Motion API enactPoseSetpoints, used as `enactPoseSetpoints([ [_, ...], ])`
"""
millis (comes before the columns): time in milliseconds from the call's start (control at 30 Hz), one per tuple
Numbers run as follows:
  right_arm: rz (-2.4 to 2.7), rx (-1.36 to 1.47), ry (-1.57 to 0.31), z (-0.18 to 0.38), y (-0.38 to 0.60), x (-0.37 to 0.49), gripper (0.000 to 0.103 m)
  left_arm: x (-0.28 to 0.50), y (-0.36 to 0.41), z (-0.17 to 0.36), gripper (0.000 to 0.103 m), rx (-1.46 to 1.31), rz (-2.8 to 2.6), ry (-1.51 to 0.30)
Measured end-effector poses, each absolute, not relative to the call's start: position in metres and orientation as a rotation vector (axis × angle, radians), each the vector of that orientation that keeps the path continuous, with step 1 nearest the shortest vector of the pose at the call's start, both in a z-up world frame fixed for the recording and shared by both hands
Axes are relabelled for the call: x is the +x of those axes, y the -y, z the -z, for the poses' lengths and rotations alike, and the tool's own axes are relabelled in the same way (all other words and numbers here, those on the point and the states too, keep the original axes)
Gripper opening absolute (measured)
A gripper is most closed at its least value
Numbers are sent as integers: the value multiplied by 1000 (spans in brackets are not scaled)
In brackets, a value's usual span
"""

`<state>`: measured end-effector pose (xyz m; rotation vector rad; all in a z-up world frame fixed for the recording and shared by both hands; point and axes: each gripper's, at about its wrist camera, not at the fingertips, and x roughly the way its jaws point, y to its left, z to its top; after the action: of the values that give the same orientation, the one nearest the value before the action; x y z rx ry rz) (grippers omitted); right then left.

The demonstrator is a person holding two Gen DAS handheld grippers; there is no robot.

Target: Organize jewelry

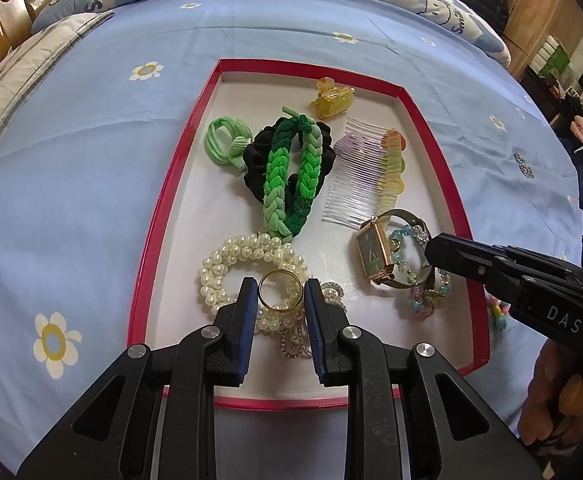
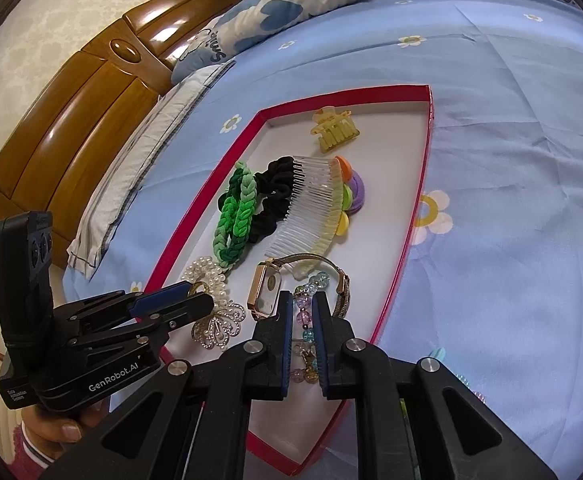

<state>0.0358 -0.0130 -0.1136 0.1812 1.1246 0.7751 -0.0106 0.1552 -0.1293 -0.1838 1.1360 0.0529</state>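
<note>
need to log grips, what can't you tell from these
- Watch dial: right wrist view, glare whitens it.
- Bracelet: right wrist view, right tool pads hide whether they press it.
- Brooch: left wrist view, left tool covers most of it.

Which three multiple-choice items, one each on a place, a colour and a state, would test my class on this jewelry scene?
1. Where does the yellow claw clip lie?
A. at the tray's far end
B. at its near end
C. outside it

2. What colour is the tray's rim?
A. blue
B. red
C. green

3. What is the gold ring's state?
A. lying untouched
B. clamped between the left gripper's pads
C. lying outside the tray

Answers:
1 A: it sits near the far rim.
2 B: a red edge frames the white floor.
3 B: both blue pads touch the ring.
</note>
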Motion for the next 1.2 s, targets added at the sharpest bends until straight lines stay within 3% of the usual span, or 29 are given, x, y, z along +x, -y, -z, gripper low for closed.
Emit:
enactPoseSetpoints([
  [167,-775,179,-1121,111,13,34,13,-12,-154,129,28,-185,-45,-1137],
  [1200,-767,179,-1074,89,21,21,19,-23,-161,125,29,-225,-68,-1128],
])
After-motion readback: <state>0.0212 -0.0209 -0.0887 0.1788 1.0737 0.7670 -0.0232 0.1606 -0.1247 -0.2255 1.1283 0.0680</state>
